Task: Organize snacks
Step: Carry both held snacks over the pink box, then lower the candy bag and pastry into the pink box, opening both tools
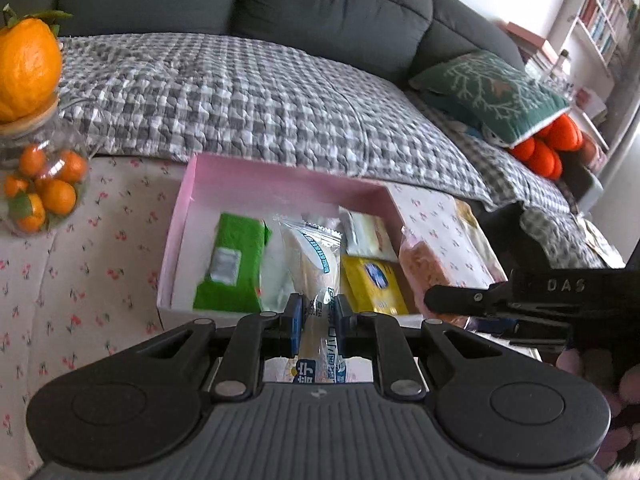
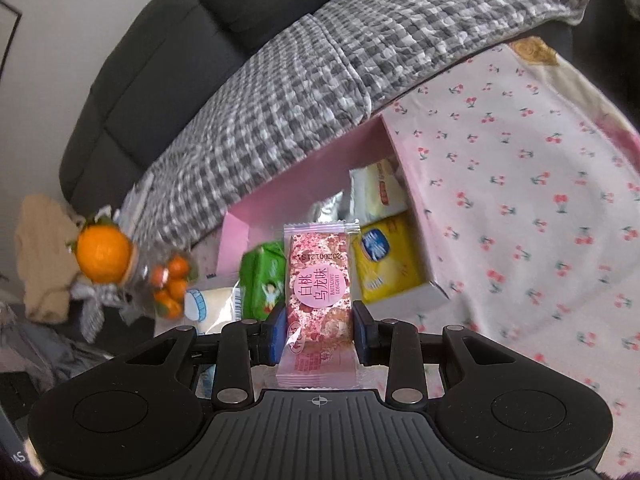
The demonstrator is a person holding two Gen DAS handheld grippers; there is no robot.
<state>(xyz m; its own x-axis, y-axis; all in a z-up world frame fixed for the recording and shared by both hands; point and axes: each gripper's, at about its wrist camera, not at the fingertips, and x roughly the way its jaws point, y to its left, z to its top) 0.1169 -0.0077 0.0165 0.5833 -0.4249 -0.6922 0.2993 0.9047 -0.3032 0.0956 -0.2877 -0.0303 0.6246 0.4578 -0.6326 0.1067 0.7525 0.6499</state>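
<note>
Pink card forms the one box [image 1: 188, 200] at mid-frame in your left view, and you can count four packets in it: one green packet [image 1: 232, 264], one yellow packet [image 1: 374, 284], one pale packet [image 1: 368, 232] behind that, and one silvery one, half hidden. Your left gripper [image 1: 316, 316] has its fingers clamped on a single white-and-blue packet [image 1: 316, 256] over the box's near edge. Your right gripper [image 2: 320, 328] pinches one pink packet [image 2: 320, 280], centre frame, above the box's near side. Cherry-print cloth [image 2: 520, 200] covers the bench. Behind it a grey sofa [image 1: 320, 4] carries a checked blanket [image 1: 240, 100]. One jar of small oranges [image 1: 40, 192] stands at left.
</note>
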